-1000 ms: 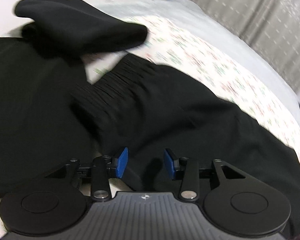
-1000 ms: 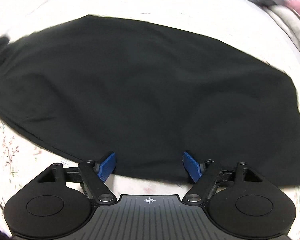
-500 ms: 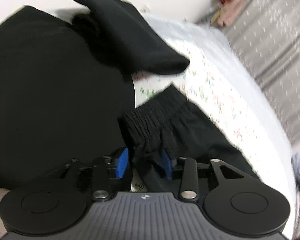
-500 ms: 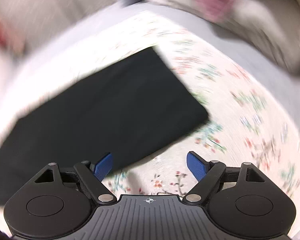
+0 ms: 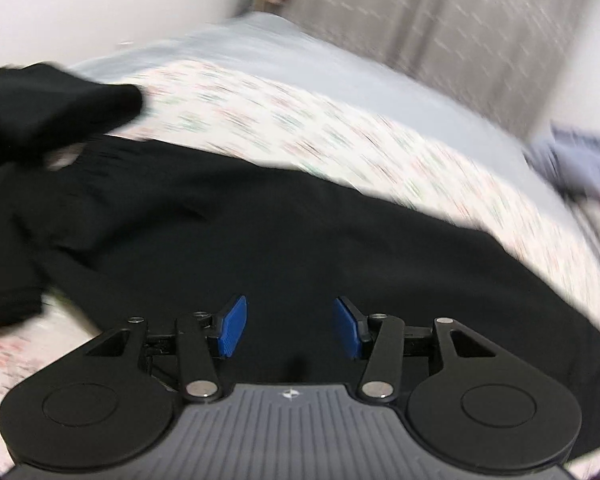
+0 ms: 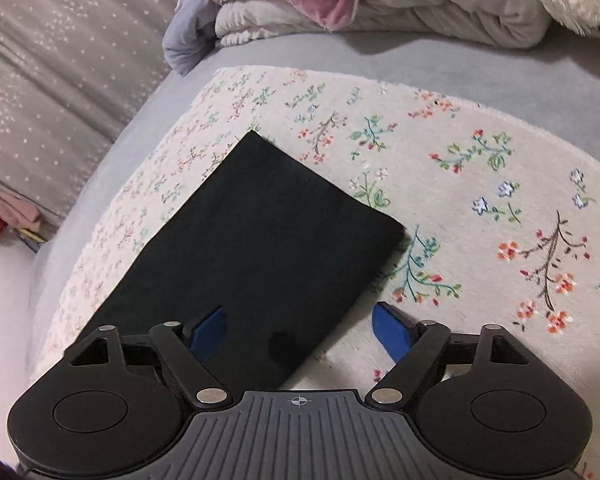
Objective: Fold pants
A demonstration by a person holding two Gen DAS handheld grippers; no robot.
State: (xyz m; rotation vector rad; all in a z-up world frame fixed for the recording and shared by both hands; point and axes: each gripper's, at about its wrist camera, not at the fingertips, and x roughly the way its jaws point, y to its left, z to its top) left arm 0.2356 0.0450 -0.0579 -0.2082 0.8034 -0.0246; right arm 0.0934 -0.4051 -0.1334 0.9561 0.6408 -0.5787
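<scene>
Both grippers are spread with nothing between their blue pads: in the left wrist view the left gripper (image 5: 288,328) hovers over the black pants (image 5: 300,248), which lie stretched along the flowered blanket (image 5: 300,120), their bunched end beside other dark clothing (image 5: 52,108), probably laid out lengthwise for folding. In the right wrist view the right gripper (image 6: 300,332) sits low over the square leg end (image 6: 268,232), seemingly lined up to pinch it.
</scene>
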